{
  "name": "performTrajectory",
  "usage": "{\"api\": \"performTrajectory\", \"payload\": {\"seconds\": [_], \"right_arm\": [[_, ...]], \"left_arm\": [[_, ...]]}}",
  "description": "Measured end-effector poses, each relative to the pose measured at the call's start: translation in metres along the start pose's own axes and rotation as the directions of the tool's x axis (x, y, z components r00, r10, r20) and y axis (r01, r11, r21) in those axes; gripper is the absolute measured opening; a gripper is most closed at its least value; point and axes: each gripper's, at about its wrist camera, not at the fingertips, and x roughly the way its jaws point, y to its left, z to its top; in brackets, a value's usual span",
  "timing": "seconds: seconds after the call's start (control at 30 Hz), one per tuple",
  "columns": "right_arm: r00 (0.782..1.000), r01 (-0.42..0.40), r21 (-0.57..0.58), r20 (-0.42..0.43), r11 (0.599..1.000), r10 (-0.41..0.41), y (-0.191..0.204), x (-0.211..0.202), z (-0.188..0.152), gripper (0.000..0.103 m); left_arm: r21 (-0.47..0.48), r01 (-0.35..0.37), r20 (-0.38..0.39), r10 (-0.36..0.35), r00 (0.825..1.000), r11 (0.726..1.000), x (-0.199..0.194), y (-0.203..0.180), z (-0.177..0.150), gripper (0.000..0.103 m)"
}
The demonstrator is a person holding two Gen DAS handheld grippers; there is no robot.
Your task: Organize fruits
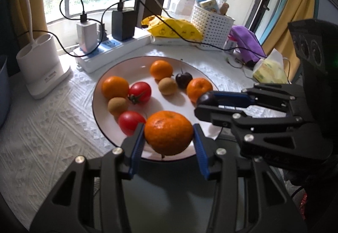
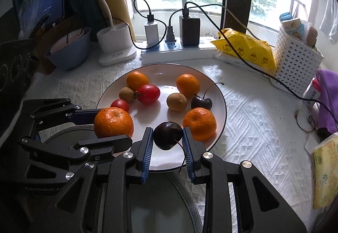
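Note:
A white plate (image 1: 109, 127) (image 2: 219, 110) holds several fruits: oranges, two red tomatoes (image 1: 139, 92), two brown longans (image 1: 167, 86) and a dark cherry (image 1: 183, 79). My left gripper (image 1: 169, 138) (image 2: 101, 127) is shut on an orange (image 1: 168, 132) (image 2: 113, 122) above the plate's near edge. My right gripper (image 2: 168, 140) (image 1: 202, 106) is shut on a dark cherry (image 2: 168, 135) (image 1: 206, 99) above the plate's near right edge, close beside the left gripper.
A white power strip (image 2: 173, 51) with chargers and black cables (image 2: 243, 57) lies behind the plate. A lamp base (image 2: 116, 43), a blue bowl (image 2: 67, 53), a yellow packet (image 2: 245, 47), a white perforated basket (image 2: 295, 60), a purple cloth (image 2: 329, 98) and a tissue pack (image 2: 325, 169) ring the table.

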Motion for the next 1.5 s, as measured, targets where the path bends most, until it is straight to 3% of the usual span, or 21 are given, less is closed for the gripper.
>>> {"api": "performTrajectory", "payload": {"seconds": [0.6, 1.5], "right_arm": [[0.999, 0.034, 0.033, 0.014, 0.999, -0.034, 0.001, -0.019, -0.005, 0.035], [0.993, 0.078, -0.010, 0.085, 0.997, -0.077, 0.062, -0.088, -0.014, 0.036]], "left_arm": [[0.002, 0.000, 0.055, 0.000, 0.999, 1.000, -0.033, -0.006, -0.002, 0.049], [-0.025, -0.083, 0.201, 0.086, 0.976, 0.996, -0.140, -0.013, -0.043, 0.050]]}}
